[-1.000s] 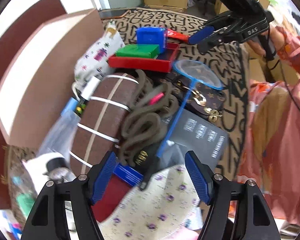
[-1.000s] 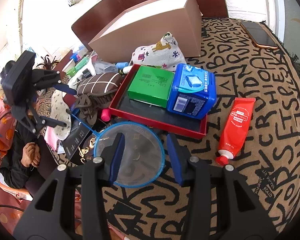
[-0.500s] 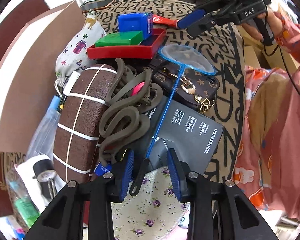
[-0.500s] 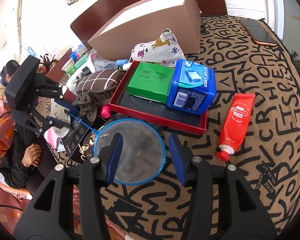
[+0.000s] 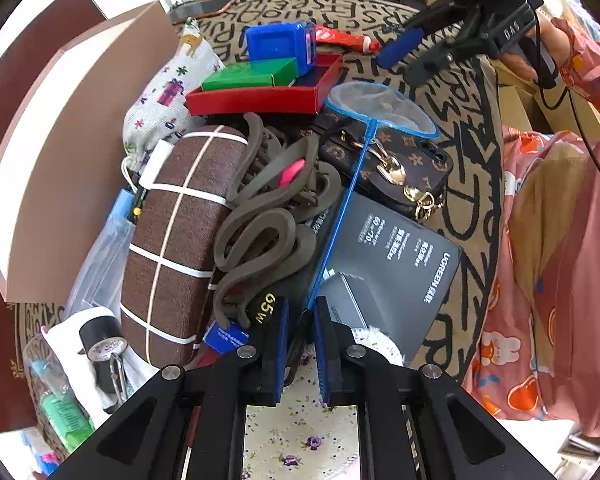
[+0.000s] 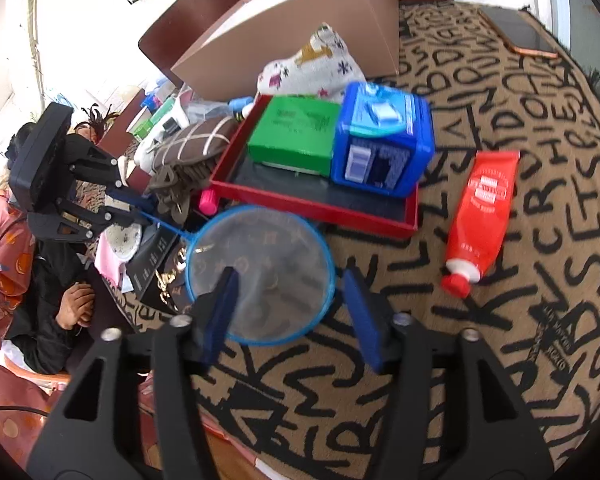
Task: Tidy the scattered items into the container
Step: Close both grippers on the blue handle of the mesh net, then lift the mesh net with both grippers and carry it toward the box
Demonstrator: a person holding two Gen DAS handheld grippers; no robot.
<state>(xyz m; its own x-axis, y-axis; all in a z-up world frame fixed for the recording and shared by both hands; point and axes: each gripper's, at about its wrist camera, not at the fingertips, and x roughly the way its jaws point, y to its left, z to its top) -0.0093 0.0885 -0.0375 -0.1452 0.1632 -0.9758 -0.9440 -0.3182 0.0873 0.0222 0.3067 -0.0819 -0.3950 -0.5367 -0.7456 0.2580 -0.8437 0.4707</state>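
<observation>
The left gripper [image 5: 300, 320] had just been closing, and its blue fingers [image 5: 281, 332] stood narrow around the dark handle end of the small blue net [image 5: 382, 110], pinching it. From there the net's thin rod ran toward one o'clock across a grey carton [image 5: 396, 256] and a brown patterned pouch [image 5: 400, 160], its hoop lying at the near edge of the red tray [image 6: 316, 208]. The tray carried a green box [image 6: 294, 138] and a blue box [image 6: 382, 140]. The right gripper [image 6: 290, 304] had just been opening; its fingers [image 6: 362, 312] stood wide and empty over the hoop. A red tube [image 6: 482, 216] lay at three o'clock of the tray on the lettered table [image 6: 540, 240].
</observation>
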